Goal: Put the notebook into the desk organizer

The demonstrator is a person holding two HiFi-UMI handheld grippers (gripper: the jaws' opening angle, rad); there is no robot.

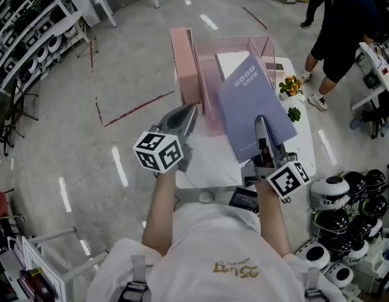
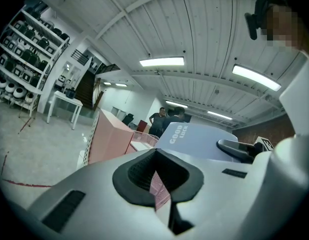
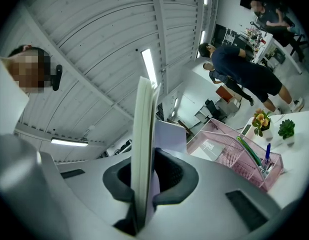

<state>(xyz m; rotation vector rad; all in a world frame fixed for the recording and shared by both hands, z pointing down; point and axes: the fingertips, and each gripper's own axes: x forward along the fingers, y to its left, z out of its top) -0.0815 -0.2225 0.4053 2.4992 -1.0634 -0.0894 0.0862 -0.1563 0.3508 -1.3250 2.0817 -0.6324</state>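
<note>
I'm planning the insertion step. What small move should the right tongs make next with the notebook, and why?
Probably ease the purple notebook forward and down toward an open slot of the pink desk organizer. The right tongs are clamped on its near edge. It stands tilted up in front of the organizer and is not yet in any compartment.

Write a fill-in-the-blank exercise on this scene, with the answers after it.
The right gripper has its jaws shut on the notebook, whose cover reads GOOD ____.
The left gripper holds ____.
The desk organizer is ____ in colour.
It stands on a ____ table.
Missing words: LUCK; nothing; pink; white.
</note>
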